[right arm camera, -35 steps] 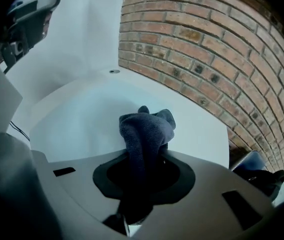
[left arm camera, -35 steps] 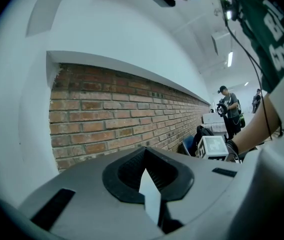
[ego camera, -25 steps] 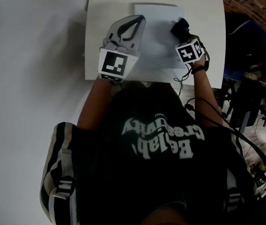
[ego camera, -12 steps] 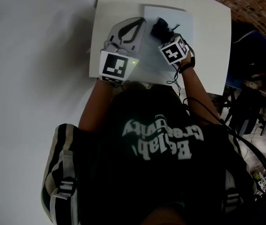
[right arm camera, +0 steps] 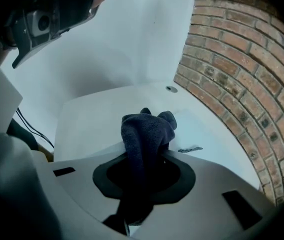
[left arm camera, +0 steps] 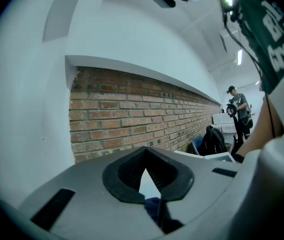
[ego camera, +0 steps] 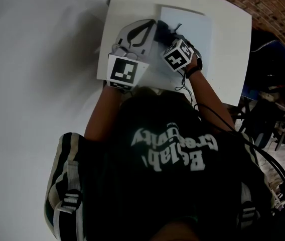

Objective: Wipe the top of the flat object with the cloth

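Flat object (ego camera: 195, 28) lies toward the table's (ego camera: 229, 54) far side. Your right gripper (ego camera: 168, 34) is clamped on the cloth (right arm camera: 144, 129) over its left part; press down evenly and sweep rightward in overlapping passes. Your left gripper (ego camera: 149, 25), jaws together on nothing, seems placed to steady the left edge.

Dim indoor light. Ceiling strip light (left arm camera: 239, 57) glares in left gripper view. Fisheye bending, black vignetted corners. Dark cloth (right arm camera: 144, 134) and shirt (ego camera: 172, 185) lose detail; soft shadow on floor (ego camera: 42, 59).
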`<state>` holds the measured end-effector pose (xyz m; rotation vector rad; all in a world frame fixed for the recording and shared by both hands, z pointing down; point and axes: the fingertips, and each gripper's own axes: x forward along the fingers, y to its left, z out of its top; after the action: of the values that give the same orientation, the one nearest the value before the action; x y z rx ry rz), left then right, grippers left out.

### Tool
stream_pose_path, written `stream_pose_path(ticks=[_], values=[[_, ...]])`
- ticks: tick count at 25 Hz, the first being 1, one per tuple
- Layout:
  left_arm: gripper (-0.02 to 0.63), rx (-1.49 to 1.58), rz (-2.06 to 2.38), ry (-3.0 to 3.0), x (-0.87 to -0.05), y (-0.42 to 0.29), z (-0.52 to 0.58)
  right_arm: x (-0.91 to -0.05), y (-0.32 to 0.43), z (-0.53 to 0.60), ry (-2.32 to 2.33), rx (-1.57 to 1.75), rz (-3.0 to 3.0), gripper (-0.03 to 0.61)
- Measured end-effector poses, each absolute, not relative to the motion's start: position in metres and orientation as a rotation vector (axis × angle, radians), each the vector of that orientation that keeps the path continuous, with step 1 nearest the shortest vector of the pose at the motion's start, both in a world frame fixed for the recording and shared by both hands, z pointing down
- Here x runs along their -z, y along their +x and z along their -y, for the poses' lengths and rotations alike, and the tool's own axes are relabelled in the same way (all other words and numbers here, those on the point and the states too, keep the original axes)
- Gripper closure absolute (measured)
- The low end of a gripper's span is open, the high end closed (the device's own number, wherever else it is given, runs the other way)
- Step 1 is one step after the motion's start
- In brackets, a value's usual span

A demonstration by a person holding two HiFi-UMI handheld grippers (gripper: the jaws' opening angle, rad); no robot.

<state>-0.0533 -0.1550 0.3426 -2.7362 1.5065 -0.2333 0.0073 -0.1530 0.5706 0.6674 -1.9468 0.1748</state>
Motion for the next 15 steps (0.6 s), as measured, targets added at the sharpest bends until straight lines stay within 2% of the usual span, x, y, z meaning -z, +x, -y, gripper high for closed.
stream_pose_path(ticks=[15], values=[[0.615, 0.230, -1.437, -2.782, -0.343, -0.029, 0.168, -0.567, 0.008, 0.130, 0.610, -0.161, 1.973, 0.515]])
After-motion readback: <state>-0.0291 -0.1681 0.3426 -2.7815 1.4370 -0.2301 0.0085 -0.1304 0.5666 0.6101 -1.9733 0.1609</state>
